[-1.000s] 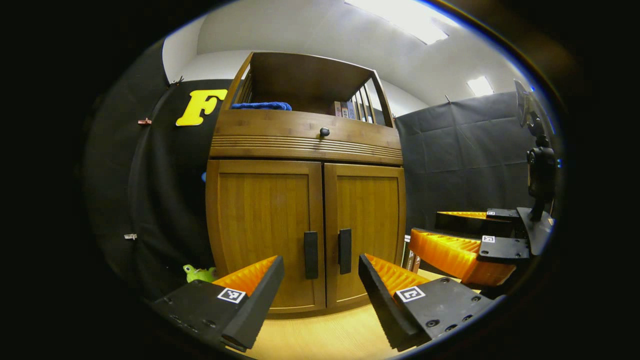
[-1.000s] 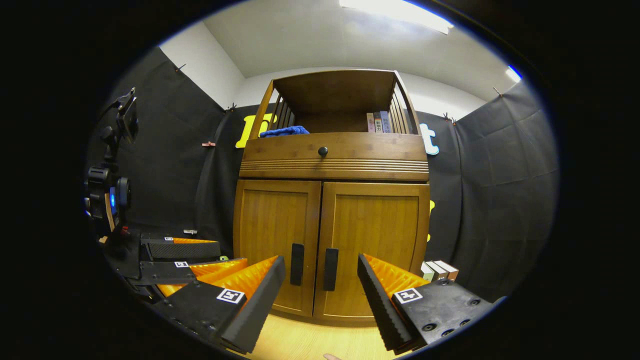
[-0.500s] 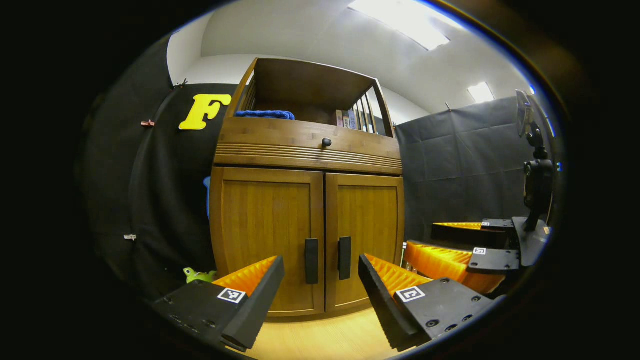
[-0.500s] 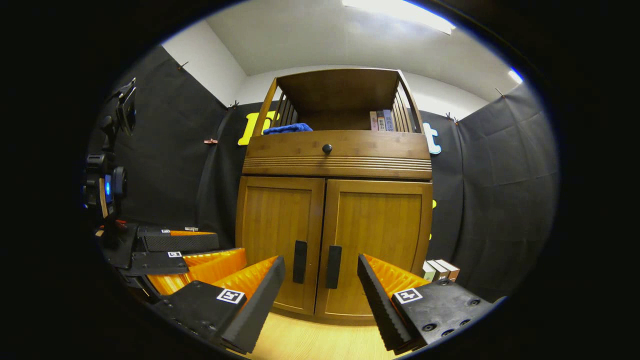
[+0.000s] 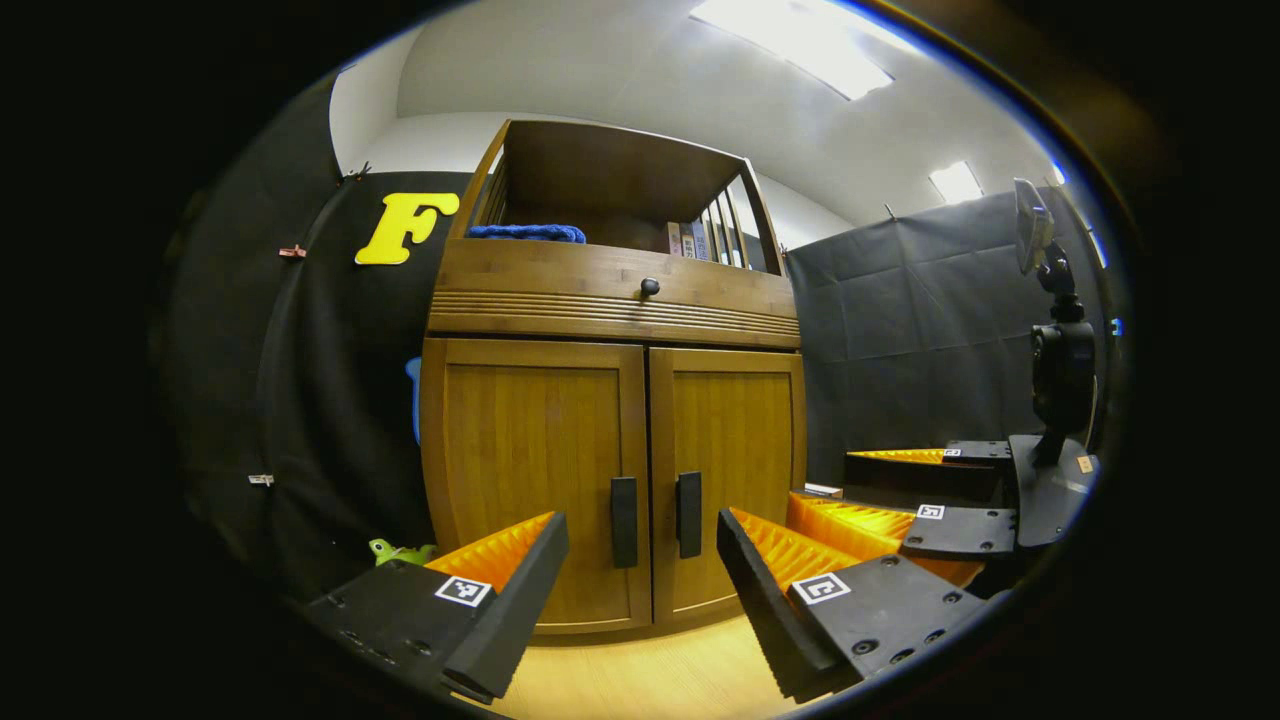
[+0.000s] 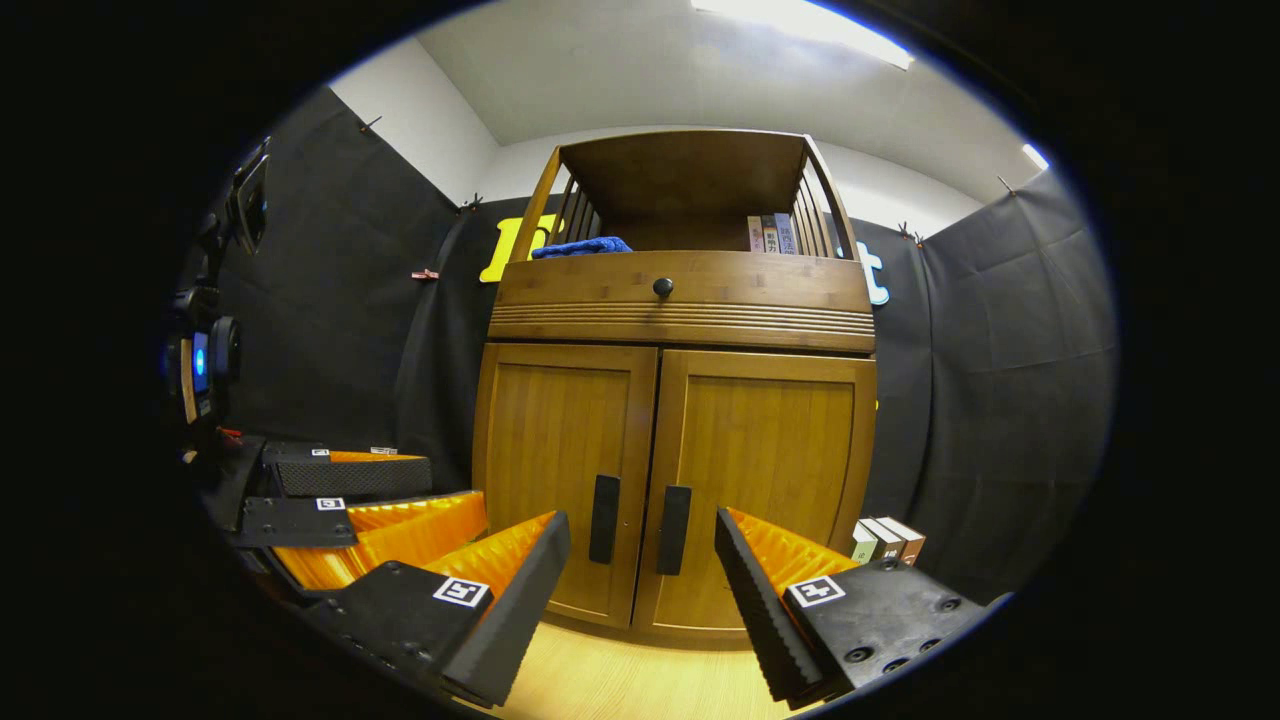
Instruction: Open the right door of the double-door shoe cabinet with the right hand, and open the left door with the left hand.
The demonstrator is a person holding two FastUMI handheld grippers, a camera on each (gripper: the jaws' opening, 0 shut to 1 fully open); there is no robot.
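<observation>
Left gripper view. Item: left hand-held gripper (image 5: 640,590), fingers spread wide, nothing held, short of the shoe cabinet (image 5: 612,300). Both doors were recorded shut: left door (image 5: 532,470), right door (image 5: 728,460), with the left handle (image 5: 623,508) and right handle (image 5: 689,501) set just beside each other at the centre seam. The right hand-held gripper (image 5: 900,490) was noted off to the side, likewise spread and empty. Risk, as judged: with the handles so close, the wrong handle could be caught, or both at once, if the approach were made off-centre; a shallow grip could be lost as the door swung on its arc. The cabinet was seen standing on a pale wood floor (image 5: 650,680), near its far edge against black cloth walls; a green toy (image 5: 398,550) lay by the cabinet's left foot.

Right gripper view. Item: right hand-held gripper (image 6: 640,590), wide and empty, lined up near the seam, facing the right handle (image 6: 673,516) and left handle (image 6: 604,505). Risk, as judged: the two grippers could be crowded together at the seam. A drawer knob (image 6: 662,287), blue cloth (image 6: 582,247) and books (image 6: 772,233) were logged on the upper shelf; more books (image 6: 885,540) on the floor at the cabinet's right. White ceiling, lit panels.
</observation>
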